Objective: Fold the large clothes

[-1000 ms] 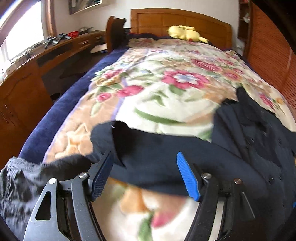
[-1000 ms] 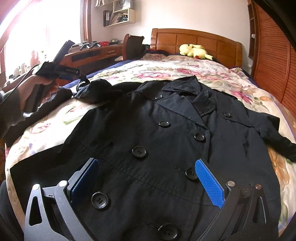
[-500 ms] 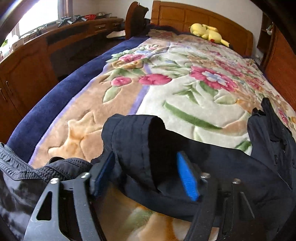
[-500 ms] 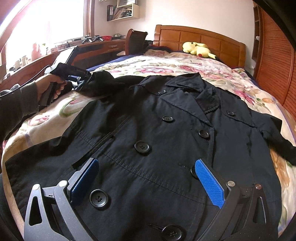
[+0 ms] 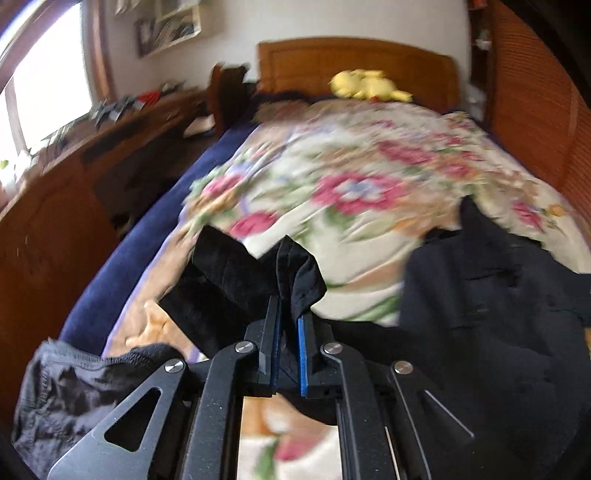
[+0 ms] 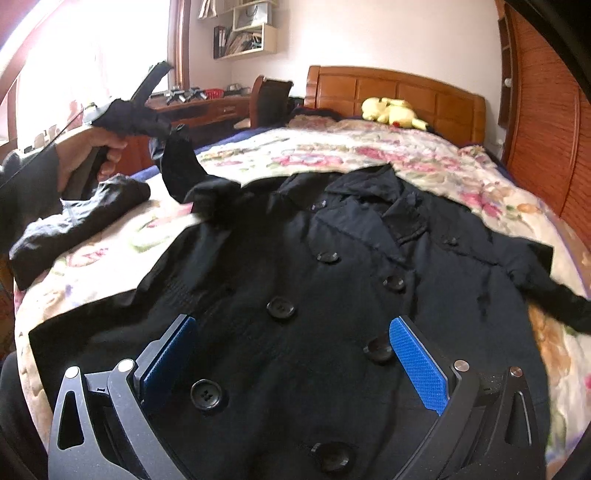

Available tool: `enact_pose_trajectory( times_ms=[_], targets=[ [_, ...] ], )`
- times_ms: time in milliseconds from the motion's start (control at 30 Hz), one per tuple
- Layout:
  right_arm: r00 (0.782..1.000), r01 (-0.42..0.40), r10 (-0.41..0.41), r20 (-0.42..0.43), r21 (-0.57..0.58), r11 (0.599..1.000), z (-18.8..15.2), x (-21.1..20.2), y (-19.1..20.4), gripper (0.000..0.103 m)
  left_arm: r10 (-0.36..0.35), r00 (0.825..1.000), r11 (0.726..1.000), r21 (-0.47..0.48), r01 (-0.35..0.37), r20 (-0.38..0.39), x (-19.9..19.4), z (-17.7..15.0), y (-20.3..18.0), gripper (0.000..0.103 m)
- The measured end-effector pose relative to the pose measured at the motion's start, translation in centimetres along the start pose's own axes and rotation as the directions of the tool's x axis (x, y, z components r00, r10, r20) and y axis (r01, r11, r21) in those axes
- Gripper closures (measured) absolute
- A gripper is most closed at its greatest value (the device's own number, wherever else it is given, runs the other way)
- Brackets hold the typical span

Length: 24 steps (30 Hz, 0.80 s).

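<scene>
No readable brands, labels or writing in either view; left view is motion-blurred. Shelf unit [image 6: 243,33] on the wall at 11 o'clock in my right view holds books, spines too small to read.

Left claw [image 5: 287,328]: jaws have just been closing, now nearly together, pinching the cuff end of the black coat's sleeve [image 5: 240,273]. Cloth sits between the blue pads and bunches out ahead of them at 12 o'clock. In my right view the same claw [image 6: 159,138] is up at 10 o'clock in the person's hand [image 6: 92,155], with the sleeve lifted off the bed and trailing down to the coat's shoulder.

Right claw [image 6: 295,354]: jaws wide apart, nothing gripped. It hovers over the lower front of the coat [image 6: 332,277]; buttons show between the pads.

Coat lies front-up, buttoned, spread across the floral blanket [image 6: 369,155] on the bed, collar toward the headboard [image 6: 399,92] at 12 o'clock, other sleeve out at 3 o'clock.

A second dark garment [image 5: 74,387] is heaped at 8 o'clock in the left view, near the bed's edge. Yellow plush toy [image 6: 391,112] sits by the headboard. Wooden worktop [image 6: 207,105] at 10–11 o'clock carries small clutter, too small to identify.
</scene>
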State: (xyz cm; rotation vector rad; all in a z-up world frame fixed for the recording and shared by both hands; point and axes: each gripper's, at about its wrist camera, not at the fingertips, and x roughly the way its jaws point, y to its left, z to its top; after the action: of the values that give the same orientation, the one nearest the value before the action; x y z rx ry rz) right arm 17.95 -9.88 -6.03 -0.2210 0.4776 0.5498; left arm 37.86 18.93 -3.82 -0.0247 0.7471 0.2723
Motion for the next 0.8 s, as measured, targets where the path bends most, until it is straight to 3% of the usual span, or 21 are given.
enact_pose_trajectory(
  times_ms=[300, 533, 800],
  targets=[
    [0.997, 0.065, -0.067, 0.034, 0.070, 0.995, -1.4, -3.2, -3.4, 0.000, -0.142, 0.986, 0.973, 0.193, 0.123, 0.087, -8.3, 1.3, -11.4, 0.095],
    [0.993, 0.112, -0.116, 0.034, 0.101, 0.989, -2.6, -5.2, -4.7, 0.000, -0.262, 0.963, 0.929, 0.287, 0.232, 0.069, -11.5, -0.9, -18.2, 0.095],
    [0.991, 0.121, -0.126, 0.035, 0.117, 0.986, -2.8, -6.1, -4.6, 0.000, -0.374, 0.927, 0.879, 0.302, 0.368, -0.041, -12.9, -5.5, -20.2, 0.067]
  ],
)
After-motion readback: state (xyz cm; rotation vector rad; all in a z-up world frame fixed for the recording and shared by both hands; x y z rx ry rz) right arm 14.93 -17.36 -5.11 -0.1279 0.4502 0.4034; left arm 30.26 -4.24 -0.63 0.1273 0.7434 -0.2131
